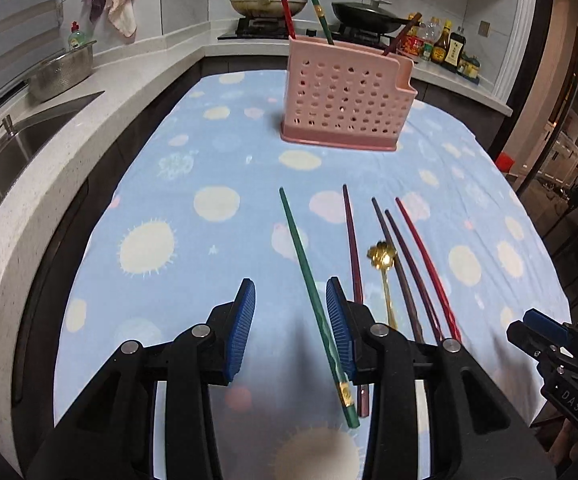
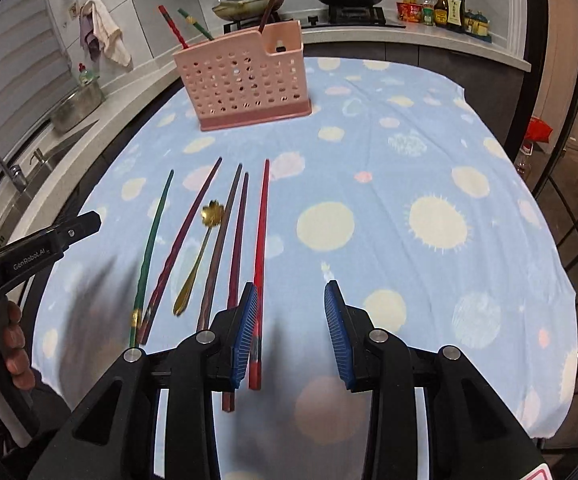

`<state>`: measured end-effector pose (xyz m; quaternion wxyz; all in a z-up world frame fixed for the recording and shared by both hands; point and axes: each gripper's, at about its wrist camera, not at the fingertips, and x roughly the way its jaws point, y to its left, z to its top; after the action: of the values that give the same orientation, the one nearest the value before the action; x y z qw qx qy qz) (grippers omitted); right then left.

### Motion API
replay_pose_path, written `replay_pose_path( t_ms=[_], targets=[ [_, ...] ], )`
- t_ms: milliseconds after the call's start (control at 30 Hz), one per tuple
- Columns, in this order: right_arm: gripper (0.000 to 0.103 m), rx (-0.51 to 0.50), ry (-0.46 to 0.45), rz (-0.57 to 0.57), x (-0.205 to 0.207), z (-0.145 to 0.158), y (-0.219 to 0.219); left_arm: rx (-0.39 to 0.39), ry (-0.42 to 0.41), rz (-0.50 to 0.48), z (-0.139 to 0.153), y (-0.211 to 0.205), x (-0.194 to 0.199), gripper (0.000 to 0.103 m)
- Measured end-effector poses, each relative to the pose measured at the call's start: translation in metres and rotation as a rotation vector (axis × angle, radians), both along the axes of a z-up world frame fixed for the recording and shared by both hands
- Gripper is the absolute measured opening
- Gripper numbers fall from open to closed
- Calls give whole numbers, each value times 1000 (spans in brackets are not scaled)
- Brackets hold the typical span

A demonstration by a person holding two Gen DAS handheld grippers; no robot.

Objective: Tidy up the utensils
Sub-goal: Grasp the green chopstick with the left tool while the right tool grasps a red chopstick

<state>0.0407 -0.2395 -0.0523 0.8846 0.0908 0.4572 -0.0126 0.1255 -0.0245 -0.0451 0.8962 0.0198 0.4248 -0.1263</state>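
Chopsticks (image 1: 405, 268) and a gold spoon (image 1: 383, 264) lie loose on the tabletop (image 1: 217, 200), a pink holder (image 1: 345, 96) beyond. Left tongs (image 1: 291, 320) and right tongs (image 2: 291, 320) both gape, empty.

The counter (image 2: 429, 152) under the dotted blue cloth lies bare across its whole right half, and bare on the left beside the green chopstick (image 1: 309, 280). A row of chopsticks and a gold spoon (image 2: 199, 260) crowds the near middle, lying flat and close together, with narrow strips of cloth between them. The pink holder (image 1: 345, 96) stands upright at the far end, well apart from that row, open cloth between. Three chopsticks stick up out of its top, leaning apart. The left tool (image 1: 291, 320) straddles the green chopstick; the right tool (image 2: 291, 320) hangs over the red one (image 2: 261, 256).
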Motion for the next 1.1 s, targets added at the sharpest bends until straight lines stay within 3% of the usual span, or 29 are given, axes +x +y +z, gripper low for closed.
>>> replay_pose_path(
  t_ms=[300,700,1100],
  targets=[
    [34,12,49,44,-9,-21,16,6,74,0,-30,5,-30,35],
    [17,8,96,67,-3,-34,23,-6,101,-26,-36,-2,-38,35],
    [15,6,113,78,-2,-38,26,-1,132,-65,-46,-14,-39,35]
  ],
)
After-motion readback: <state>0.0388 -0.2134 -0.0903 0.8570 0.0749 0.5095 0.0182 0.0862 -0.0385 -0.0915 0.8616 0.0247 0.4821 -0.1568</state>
